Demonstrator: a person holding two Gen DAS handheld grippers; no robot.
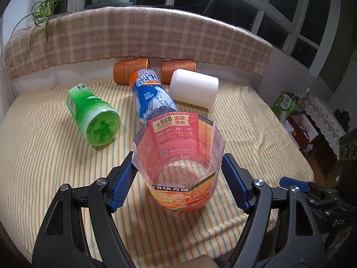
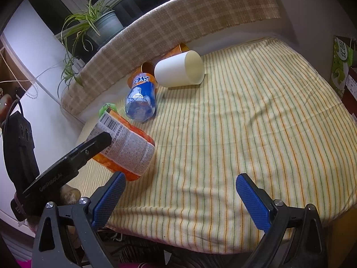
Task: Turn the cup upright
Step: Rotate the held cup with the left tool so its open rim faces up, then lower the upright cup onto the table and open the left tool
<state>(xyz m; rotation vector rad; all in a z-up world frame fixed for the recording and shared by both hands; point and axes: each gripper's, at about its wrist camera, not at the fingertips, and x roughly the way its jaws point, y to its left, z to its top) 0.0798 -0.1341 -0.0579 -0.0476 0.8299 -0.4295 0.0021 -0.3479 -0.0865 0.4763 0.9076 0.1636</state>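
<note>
A: Left tool (image 1: 178, 174): blue pads (image 1: 121, 187) on either side of the orange cut-bottle cup (image 1: 180, 156), touching its wall or nearly so, near the open rim. Firmness of grip: cannot tell. Cup close to upright, mouth up, base down on the striped cloth (image 1: 245, 138), slightly tilted in the right wrist view.

B: Reason for that hold?

A: Judged a side grasp for steadying the thin plastic while the base settles. Flip seemingly near done.

B: Right tool?

A: Right tool (image 2: 180, 198): spread wide, nothing between the pads, hovering over the near edge of the desk (image 2: 223, 243). Probably kept clear to leave room.

B: Surroundings?

A: Behind the cup, lying on their sides: green bottle (image 1: 93, 116), blue bottle (image 1: 149, 93), white cup (image 1: 194, 89), two brown cups (image 1: 129, 71) by the plaid throw (image 1: 133, 38).

B: Risk?

A: Light cup on soft cloth; tipping likely if let go abruptly.
</note>
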